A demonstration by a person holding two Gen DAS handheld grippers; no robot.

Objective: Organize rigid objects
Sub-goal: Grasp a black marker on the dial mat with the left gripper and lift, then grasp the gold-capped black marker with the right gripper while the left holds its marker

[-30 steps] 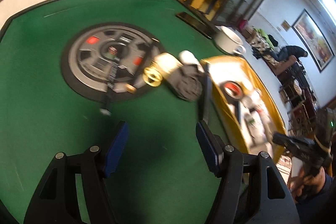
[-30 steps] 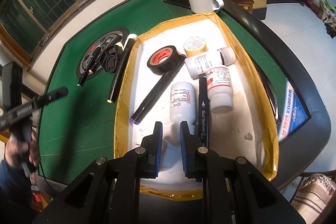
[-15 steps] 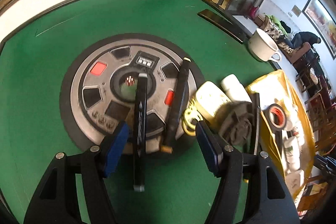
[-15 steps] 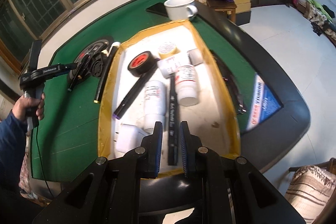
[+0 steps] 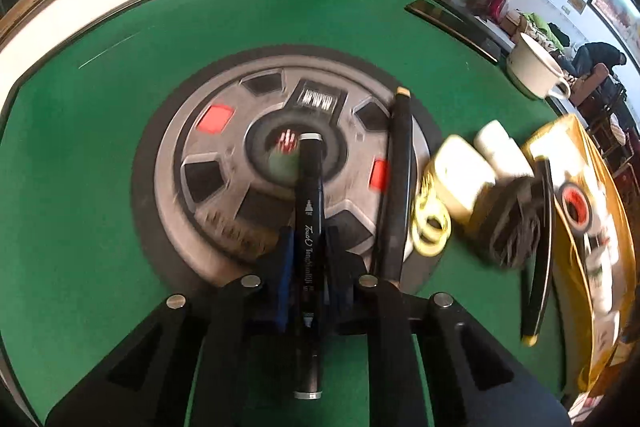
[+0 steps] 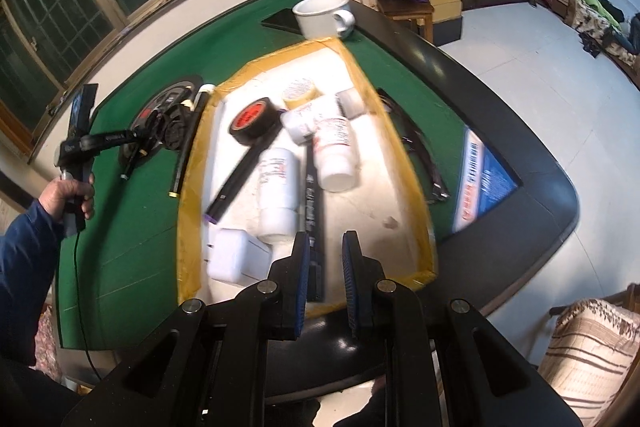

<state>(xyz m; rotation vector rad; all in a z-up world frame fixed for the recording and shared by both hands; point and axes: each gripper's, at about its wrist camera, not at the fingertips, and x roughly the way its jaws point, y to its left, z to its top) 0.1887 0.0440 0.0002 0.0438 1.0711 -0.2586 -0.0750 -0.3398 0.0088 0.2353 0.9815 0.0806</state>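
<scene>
One black marker (image 5: 309, 227) — clamped in the left gripper (image 5: 307, 247), whose jaws have just closed on it. The right gripper (image 6: 325, 259) — shut, nothing held — is poised above the tray (image 6: 404, 163).

open green felt (image 5: 100, 187) lies left of the wheel mat (image 5: 224, 227); to its right, a second marker (image 5: 396, 187), tape rolls (image 5: 432, 223) and bottles (image 5: 460, 171) crowd the way toward the tray (image 5: 576, 147).

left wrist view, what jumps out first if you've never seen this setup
The left gripper has just closed on a black marker lying across the wheel-printed round mat on the green table. To the right, a yellow-rimmed tray holds white bottles and a roll of black tape.
</scene>
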